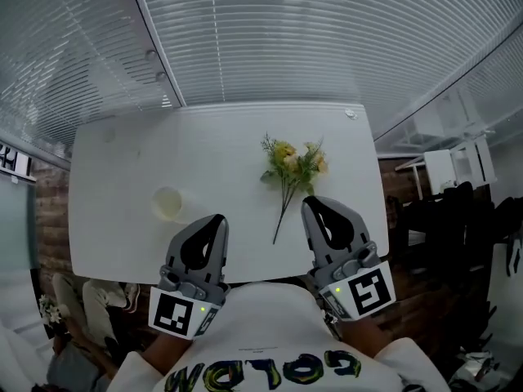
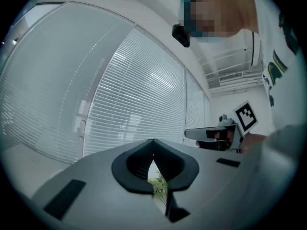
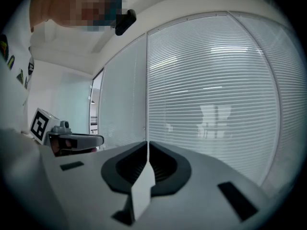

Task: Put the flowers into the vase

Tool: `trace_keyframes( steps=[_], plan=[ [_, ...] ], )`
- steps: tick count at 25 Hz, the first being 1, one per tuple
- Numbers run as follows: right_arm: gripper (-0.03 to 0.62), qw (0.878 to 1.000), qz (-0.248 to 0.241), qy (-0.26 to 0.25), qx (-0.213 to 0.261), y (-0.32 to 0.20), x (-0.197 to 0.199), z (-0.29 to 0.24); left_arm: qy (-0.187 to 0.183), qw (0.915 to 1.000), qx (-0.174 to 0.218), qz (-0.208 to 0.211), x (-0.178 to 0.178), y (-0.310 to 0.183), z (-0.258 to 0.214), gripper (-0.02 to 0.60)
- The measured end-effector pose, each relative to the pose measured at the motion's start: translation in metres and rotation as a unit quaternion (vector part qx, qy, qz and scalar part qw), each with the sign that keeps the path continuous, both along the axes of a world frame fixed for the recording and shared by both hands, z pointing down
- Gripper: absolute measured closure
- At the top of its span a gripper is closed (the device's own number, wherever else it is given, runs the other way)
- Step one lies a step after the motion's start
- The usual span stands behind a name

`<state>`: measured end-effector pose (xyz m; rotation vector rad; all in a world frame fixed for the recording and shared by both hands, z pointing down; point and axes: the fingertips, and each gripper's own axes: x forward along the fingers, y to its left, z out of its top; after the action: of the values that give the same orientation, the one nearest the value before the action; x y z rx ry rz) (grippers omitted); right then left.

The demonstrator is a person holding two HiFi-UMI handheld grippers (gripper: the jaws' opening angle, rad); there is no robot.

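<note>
Standing vase (image 1: pixel 167 203), head view only

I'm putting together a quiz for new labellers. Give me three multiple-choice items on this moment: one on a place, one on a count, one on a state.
1. Where do the flowers lie?
A. on the floor
B. on the table, close to the right gripper
C. on a chair

2. The table bears a vase; how many in all?
A. one
B. two
C. three

3. How do the right gripper's jaws stand?
A. wide apart
B. closed on a stem
C. closed with nothing between them

Answers:
1 B: the head view shows the bunch lying flat on the white top.
2 A: a single pale vase stands left of the flowers.
3 C: the right gripper view shows the jaws meeting at their tips, with nothing held.
</note>
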<state>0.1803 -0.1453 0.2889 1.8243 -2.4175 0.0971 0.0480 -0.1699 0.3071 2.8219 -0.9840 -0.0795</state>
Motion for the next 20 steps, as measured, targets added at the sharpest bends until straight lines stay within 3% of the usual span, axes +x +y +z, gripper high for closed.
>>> trace_keyframes(
  steps=[5, 10, 17, 20],
  plan=[
    [0.544, 0.998, 0.035, -0.024, -0.042, -0.015, 0.022, 0.037, -0.001, 0.9999, -0.011, -0.004, -0.011, -0.001, 0.008, 0.568],
    [0.451, 0.99, 0.086, -0.04, -0.1, -0.029, 0.058, 0.095, -0.006, 0.9996, -0.024, -0.01, -0.02, 0.004, 0.02, 0.568],
    [0.383, 0.97, 0.134, -0.038, -0.2, -0.042, 0.089, 0.187, -0.016, 0.9988, -0.045, -0.007, -0.026, 0.007, 0.039, 0.568],
    [0.351, 0.958, 0.147, -0.064, -0.237, -0.048, 0.096, 0.22, -0.02, 0.9984, -0.053, -0.007, -0.027, 0.008, 0.045, 0.568]
  ],
)
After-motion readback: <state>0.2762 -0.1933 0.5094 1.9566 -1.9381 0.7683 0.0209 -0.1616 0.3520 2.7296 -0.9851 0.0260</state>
